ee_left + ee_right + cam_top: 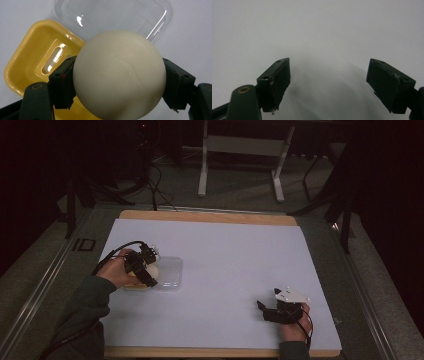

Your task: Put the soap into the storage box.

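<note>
- Cream-white and smooth, the ball (119, 75) sits squarely between the jaws of the left gripper (119, 85) in the left gripper view, and we can see both black pads pressed against its sides, so that's a firm clamp.
- Below and beyond the ball lies a yellow tray (32, 65), a rounded rectangle with a slot-shaped cut-out in its floor, resting on the table.
- Just past the tray, touching or overlapping its far edge, we have a clear plastic lid (120, 17), lying flat with light glinting off its rim.
- From the high view, the left gripper (145, 267) is at the left side of the pale sheet (235, 270) covering the table, about midway between its near and far edges, with the ball (151, 268) showing pale in its grasp, right over the yellow tray (131, 286).
- The clear lid (170, 272) lies just to the right of that gripper.
- Over on the right, well apart from all this, the right gripper (265, 312) rests low near the near edge of the sheet, with a white plate on its top.
- In the right gripper view, we see the right gripper (328, 80) with its jaws standing wide apart, bare sheet between them, clamping nothing.
</note>
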Motion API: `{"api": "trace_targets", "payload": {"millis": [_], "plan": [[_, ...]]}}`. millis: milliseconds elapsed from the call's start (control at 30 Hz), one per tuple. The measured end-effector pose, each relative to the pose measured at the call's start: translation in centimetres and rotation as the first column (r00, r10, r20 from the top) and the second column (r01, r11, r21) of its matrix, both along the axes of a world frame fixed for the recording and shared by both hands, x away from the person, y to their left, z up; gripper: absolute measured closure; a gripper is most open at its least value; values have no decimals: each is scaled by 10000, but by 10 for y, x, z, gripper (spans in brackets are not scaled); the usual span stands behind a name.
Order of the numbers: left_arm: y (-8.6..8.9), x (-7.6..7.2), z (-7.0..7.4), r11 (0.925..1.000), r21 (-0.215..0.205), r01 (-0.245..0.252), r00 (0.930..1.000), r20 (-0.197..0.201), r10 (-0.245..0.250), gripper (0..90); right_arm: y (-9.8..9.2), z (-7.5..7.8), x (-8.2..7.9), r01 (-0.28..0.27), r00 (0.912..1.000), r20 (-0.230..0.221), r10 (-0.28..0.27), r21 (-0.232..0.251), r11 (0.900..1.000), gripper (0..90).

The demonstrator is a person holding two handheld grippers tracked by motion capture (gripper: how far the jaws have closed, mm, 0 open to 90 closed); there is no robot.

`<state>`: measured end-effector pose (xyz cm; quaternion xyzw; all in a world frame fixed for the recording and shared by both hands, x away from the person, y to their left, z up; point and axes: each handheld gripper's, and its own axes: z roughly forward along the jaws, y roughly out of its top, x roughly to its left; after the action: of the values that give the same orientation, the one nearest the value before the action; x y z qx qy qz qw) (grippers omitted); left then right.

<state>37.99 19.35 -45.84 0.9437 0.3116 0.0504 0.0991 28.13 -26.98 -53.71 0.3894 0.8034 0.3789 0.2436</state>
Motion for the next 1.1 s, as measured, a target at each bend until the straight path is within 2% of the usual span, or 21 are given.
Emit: {"api": "trace_targets", "payload": {"millis": [400, 600, 1033, 1100], "plan": [[9, 5, -1, 9995, 30, -301, 9995, -71, 301, 252, 0, 0, 0, 1, 10000, 3, -1, -15, 10000, 194], [13, 6, 1, 9987, -26, -518, 9986, 114, 518, 252, 0, 0, 0, -4, 10000, 7, 4, -23, 10000, 194], [27, 14, -4, 9952, -46, -979, 9951, 121, 979, 252, 0, 0, 0, 8, 10000, -16, -8, -30, 10000, 194], [29, 15, -4, 9946, -36, -1038, 9943, 220, 1039, 252, 0, 0, 0, 10, 10000, -17, -10, -28, 10000, 194]]}}
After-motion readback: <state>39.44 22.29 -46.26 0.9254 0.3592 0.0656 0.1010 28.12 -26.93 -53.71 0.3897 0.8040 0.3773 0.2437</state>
